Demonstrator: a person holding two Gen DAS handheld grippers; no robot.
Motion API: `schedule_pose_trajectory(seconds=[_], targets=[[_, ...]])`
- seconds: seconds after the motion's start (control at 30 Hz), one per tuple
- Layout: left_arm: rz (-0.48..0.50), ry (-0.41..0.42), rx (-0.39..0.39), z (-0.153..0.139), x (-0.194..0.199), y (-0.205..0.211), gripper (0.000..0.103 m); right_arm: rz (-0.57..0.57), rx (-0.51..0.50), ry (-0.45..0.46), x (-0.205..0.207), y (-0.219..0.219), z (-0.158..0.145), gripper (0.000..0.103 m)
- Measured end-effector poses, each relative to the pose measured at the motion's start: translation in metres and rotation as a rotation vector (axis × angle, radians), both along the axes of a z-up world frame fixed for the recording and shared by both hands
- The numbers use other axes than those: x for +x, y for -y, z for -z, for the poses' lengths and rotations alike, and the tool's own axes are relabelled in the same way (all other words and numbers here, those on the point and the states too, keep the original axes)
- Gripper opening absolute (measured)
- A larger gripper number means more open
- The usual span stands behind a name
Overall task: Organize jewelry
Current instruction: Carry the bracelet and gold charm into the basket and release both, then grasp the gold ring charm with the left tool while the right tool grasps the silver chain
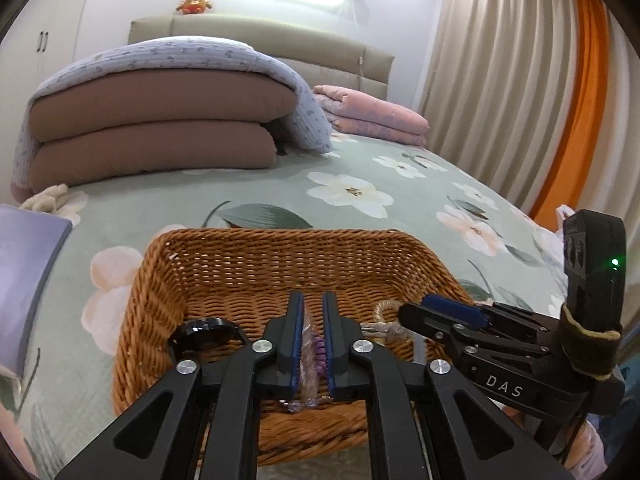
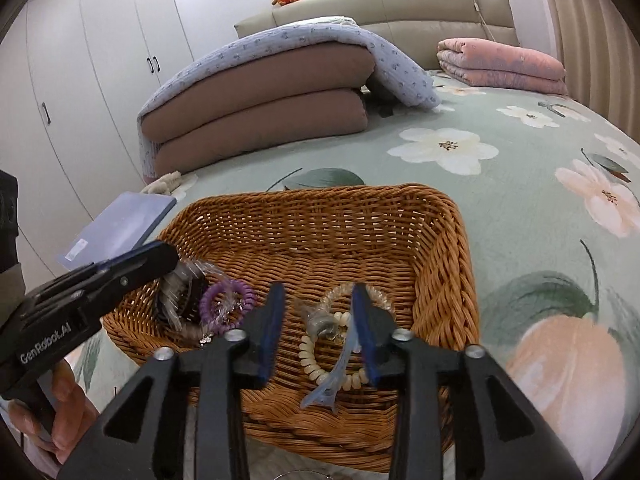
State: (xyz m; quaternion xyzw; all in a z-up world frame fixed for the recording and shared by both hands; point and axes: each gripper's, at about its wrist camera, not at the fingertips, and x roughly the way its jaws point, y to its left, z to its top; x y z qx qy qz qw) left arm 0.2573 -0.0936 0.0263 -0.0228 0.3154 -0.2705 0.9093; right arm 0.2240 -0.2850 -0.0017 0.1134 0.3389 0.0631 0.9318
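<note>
A brown wicker basket [image 1: 256, 260] [image 2: 440, 248] sits on the bed and holds jewelry. My left gripper [image 1: 312, 300] reaches into its left part, its jaws narrowly apart around a purple coil bracelet [image 1: 319, 354] in clear wrap; a black clip [image 1: 208, 330] lies beside it. In the right wrist view the purple coil [image 2: 228, 300] and black clip [image 2: 188, 292] lie under the left gripper [image 2: 168, 254]. My right gripper [image 2: 318, 292] is open over a cream coil bracelet [image 2: 316, 368], a blue hair clip [image 2: 332, 380] and a clear bead bracelet [image 2: 332, 296].
The bed has a green floral sheet [image 2: 500, 200]. Folded brown and blue quilts [image 1: 156, 128] and a pink quilt [image 2: 500, 64] lie at the far end. A lavender flat box [image 2: 116, 228] lies left of the basket. White wardrobes [image 2: 80, 80] stand at the left.
</note>
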Motion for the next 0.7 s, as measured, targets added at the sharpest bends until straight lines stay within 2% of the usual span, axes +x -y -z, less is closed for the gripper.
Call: schedule_pose_trajectory(seconds=[0.07, 0.1, 0.13, 0.3, 0.43, 0.57, 0.7], targets=[[0.010, -0.010, -0.007, 0.000, -0.001, 0.001, 0.029, 0.001, 0.006, 0.013, -0.002, 0.001, -0.003, 0.044], [0.004, -0.008, -0.007, -0.001, -0.001, 0.001, 0.042, 0.003, 0.009, 0.019, -0.003, 0.002, -0.004, 0.044], [-0.002, 0.001, -0.006, -0.002, -0.003, 0.000, 0.049, 0.006, 0.009, 0.022, -0.004, 0.002, -0.004, 0.044], [-0.011, 0.025, -0.033, -0.009, -0.007, -0.006, 0.050, 0.029, 0.002, 0.047, -0.009, 0.005, -0.007, 0.044], [-0.033, 0.033, -0.077, -0.018, -0.014, -0.016, 0.050, 0.074, -0.014, 0.129, -0.031, 0.010, -0.022, 0.044], [-0.016, 0.039, -0.122, -0.031, -0.039, -0.029, 0.050, 0.088, 0.001, 0.172, -0.064, 0.019, -0.037, 0.044], [0.011, 0.023, -0.110, -0.027, -0.079, -0.038, 0.050, 0.086, -0.025, 0.157, -0.102, 0.024, -0.036, 0.044]])
